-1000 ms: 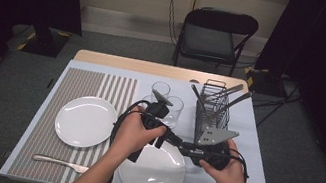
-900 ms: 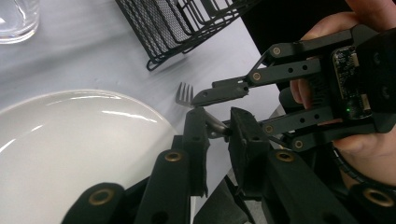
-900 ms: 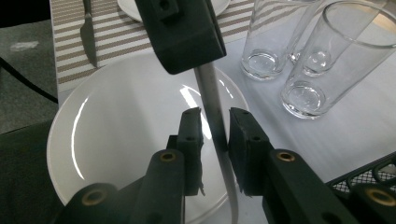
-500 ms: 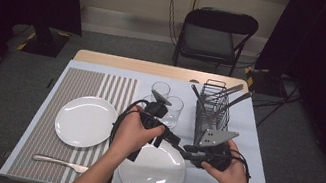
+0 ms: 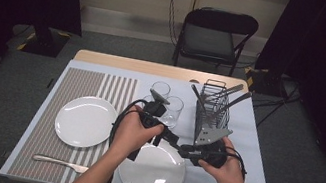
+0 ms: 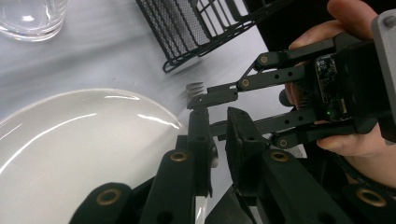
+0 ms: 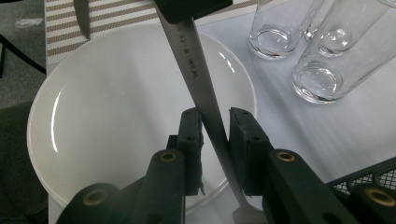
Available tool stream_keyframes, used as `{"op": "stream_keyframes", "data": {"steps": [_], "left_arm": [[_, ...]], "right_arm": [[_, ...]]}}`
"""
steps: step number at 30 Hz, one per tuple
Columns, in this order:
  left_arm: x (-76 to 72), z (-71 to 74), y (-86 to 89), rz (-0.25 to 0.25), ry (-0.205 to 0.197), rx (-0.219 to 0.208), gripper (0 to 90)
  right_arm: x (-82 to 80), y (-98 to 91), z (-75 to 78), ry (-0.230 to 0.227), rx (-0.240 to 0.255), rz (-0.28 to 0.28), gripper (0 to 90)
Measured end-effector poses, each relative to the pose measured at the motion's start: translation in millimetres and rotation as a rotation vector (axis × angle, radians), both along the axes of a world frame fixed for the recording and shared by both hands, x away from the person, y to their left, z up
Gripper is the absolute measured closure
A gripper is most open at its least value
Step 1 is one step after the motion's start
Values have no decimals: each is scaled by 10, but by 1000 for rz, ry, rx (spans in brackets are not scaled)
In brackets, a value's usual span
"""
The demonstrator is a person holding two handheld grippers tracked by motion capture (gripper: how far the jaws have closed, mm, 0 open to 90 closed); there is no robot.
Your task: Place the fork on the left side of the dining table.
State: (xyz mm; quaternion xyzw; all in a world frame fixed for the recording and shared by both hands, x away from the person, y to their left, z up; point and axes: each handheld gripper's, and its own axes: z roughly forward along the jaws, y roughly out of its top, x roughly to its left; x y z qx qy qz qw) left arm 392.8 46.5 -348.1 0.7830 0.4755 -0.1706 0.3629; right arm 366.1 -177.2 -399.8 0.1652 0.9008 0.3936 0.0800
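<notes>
Against the earlier high view, little change is seen: both hands are kept at the same place above the near plate, and the left jaws have been closing a little over the last second.

A fork is held between the two grippers, above the near edge of the table. The left gripper is clamped narrowly on the handle end, and the right gripper is closed on the shaft nearer the tines, which are seen in the left gripper view past the plate's rim.

Just beyond the hands, two glasses are stood close together. A wire cutlery basket is placed toward the right edge, close behind the right gripper. A second plate and a knife are laid on the striped mat at the left.
</notes>
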Motion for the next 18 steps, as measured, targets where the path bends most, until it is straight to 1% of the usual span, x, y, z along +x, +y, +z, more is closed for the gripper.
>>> {"op": "stream_keyframes", "data": {"steps": [2,5,6,7,9,10,13,15,16,17,18], "left_arm": [[5,-10,5,9,1,0,798],[8,-20,12,9,2,-11,789],[5,-21,11,8,9,-22,789],[3,-24,4,9,5,-28,753],[7,-29,0,9,-3,-31,710],[6,-32,-4,14,-4,-35,701],[8,-41,-12,14,1,-38,698],[8,-46,-18,23,13,-53,691],[14,-50,-12,21,5,-47,688],[15,-52,-8,27,9,-47,680],[23,-60,2,30,5,-44,681]], "right_arm": [[11,18,-8,-10,-9,13,764],[15,22,-6,-11,-15,14,768],[15,21,-3,-16,-16,14,773],[15,7,7,-23,-13,8,799],[18,-7,12,-19,-9,6,824],[21,-19,10,-6,1,2,824],[19,-41,1,-6,14,-8,825],[18,-40,1,-9,13,-4,825],[15,-37,0,-14,9,-4,825],[13,-35,0,-16,10,2,825],[5,-32,0,-12,11,3,825]]}}
